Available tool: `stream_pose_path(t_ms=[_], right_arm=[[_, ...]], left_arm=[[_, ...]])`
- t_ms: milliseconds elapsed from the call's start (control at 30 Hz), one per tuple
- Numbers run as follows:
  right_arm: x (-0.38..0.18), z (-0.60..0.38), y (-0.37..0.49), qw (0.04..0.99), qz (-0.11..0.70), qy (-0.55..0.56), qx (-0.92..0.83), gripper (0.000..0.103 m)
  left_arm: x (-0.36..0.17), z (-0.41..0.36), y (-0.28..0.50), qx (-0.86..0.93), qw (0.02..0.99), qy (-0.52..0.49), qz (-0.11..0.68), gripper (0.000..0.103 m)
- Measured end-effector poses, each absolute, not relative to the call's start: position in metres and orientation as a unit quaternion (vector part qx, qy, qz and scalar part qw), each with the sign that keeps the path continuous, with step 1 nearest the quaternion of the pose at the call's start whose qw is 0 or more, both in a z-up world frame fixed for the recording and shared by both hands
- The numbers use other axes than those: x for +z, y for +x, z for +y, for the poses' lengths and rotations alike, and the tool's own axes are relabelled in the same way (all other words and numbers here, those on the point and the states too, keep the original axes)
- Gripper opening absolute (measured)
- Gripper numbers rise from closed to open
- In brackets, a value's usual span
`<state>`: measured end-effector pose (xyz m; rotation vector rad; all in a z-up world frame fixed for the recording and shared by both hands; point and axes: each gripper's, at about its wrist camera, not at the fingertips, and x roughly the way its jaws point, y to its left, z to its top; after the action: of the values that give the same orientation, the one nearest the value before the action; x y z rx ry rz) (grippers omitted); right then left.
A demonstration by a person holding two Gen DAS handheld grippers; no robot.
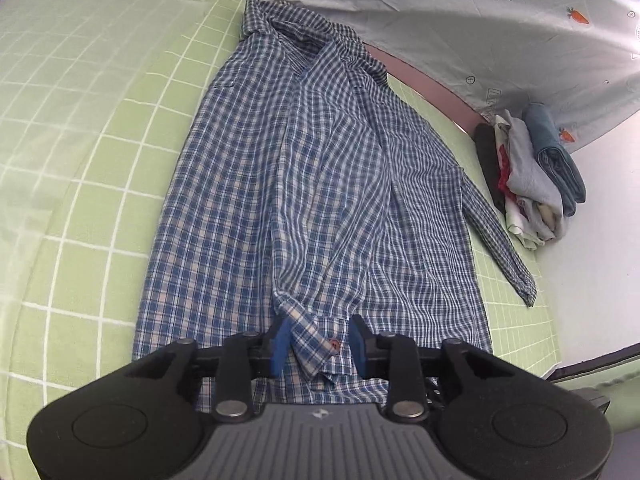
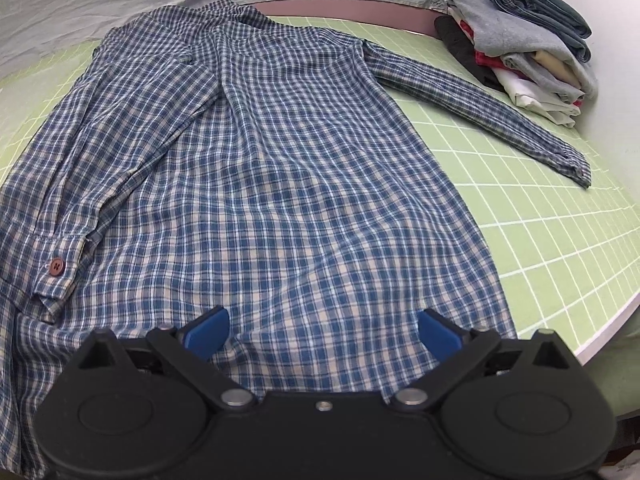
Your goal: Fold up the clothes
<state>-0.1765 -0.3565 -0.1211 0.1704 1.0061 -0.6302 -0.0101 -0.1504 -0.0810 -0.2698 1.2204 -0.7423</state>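
A blue and white plaid shirt point(image 1: 304, 184) lies flat on the green grid sheet point(image 1: 92, 184), collar at the far end. One sleeve is folded across the body; its cuff point(image 1: 316, 346) with a red button lies between the blue pads of my left gripper point(image 1: 320, 348), whose jaws stand partly apart around it without pinching. The other sleeve point(image 2: 476, 108) stretches out to the right. My right gripper point(image 2: 322, 334) is wide open over the shirt's point(image 2: 280, 184) hem. The folded cuff point(image 2: 56, 268) shows at the left in the right wrist view.
A stack of folded clothes point(image 1: 532, 172) sits at the far right by the wall, also in the right wrist view point(image 2: 524, 36). A grey printed sheet point(image 1: 440, 4) hangs behind the bed. The bed's right edge point(image 2: 600, 320) is close.
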Motion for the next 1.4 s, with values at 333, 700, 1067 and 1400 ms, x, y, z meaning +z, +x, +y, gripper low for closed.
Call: stream_pose_path(t_ms=[333,700,1067,1400], right_arm=[[-0.124,-0.356,-0.179,0.814,0.469,0.115,-0.324,0.103],[-0.123,-0.352,-0.179,0.810,0.466,0.118,-0.336,0.103],[-0.118,-0.355,-0.170,0.811,0.483,0.088,-0.317,0.103],[-0.103,-0.409,-0.151,0.839,0.453,0.085,-0.289,0.103]], left_arm=[[-0.082,-0.151,-0.004,-0.379,0.730,-0.112,0.557,0.001],[-0.098,-0.108,0.005,-0.353,0.706,-0.204,0.579,0.000],[-0.095,-0.108,0.009,-0.286,0.754,-0.120,0.578,0.034],[-0.091,-0.169,0.008,-0.218,0.801,0.005,0.558,0.057]])
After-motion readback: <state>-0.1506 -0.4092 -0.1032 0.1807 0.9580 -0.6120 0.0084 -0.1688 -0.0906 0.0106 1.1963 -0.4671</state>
